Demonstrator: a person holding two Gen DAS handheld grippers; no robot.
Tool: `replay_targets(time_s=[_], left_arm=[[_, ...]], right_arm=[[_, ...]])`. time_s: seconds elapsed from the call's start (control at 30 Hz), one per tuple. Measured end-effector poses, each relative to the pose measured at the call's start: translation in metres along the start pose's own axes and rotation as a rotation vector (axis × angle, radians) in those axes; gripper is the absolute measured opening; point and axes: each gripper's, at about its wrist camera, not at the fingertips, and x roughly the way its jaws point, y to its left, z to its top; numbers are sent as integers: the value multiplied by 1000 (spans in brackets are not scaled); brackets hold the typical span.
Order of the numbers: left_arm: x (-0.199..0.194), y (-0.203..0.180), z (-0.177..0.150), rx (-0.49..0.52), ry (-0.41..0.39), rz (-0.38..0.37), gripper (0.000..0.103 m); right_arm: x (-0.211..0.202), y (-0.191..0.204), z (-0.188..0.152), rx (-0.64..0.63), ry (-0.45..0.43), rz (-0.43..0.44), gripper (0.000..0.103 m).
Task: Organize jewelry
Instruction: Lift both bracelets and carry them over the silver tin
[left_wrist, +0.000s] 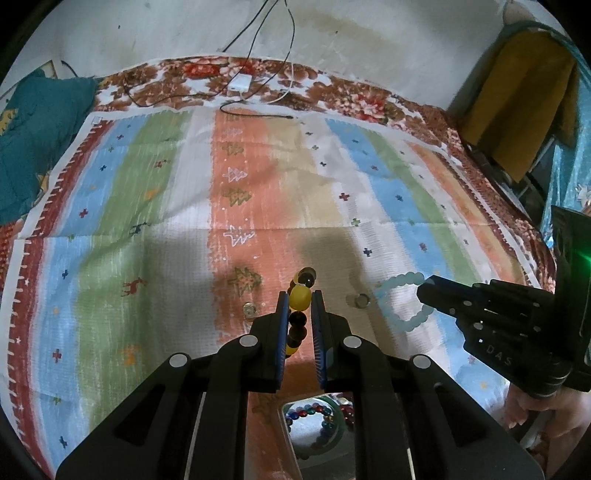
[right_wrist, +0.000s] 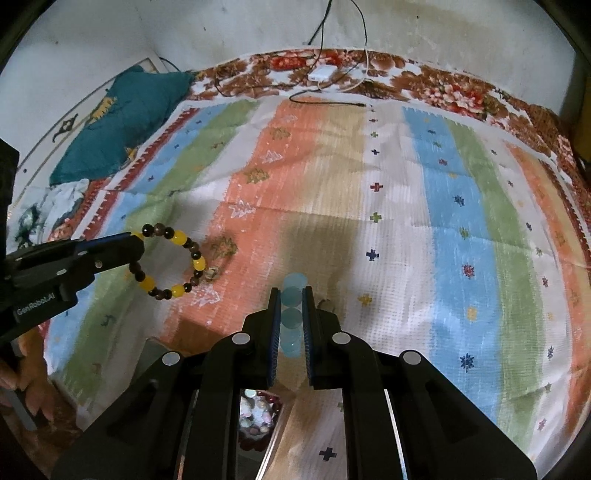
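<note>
Bracelets hang in both grippers above the striped cloth (left_wrist: 155, 192). Left gripper (left_wrist: 300, 301), low centre in its view, pinches the yellow bracelet (left_wrist: 299, 297); right gripper (right_wrist: 291, 297) pinches the blue bracelet (right_wrist: 292, 295), low centre in its view.

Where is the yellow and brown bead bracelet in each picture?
Left wrist view: yellow-and-brown bead bracelet low centre, pinched in the left gripper.
Right wrist view: the bracelet hangs at left, from that gripper's tip.
Shared landmark: the small ring on the orange stripe.
</note>
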Motion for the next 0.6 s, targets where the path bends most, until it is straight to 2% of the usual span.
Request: replay_targets(time_s=[0.6], left_arm=[[-34, -14, -21, 34, -50, -36, 12]], right_arm=[[-40, 23, -21, -55, -66, 51, 12]])
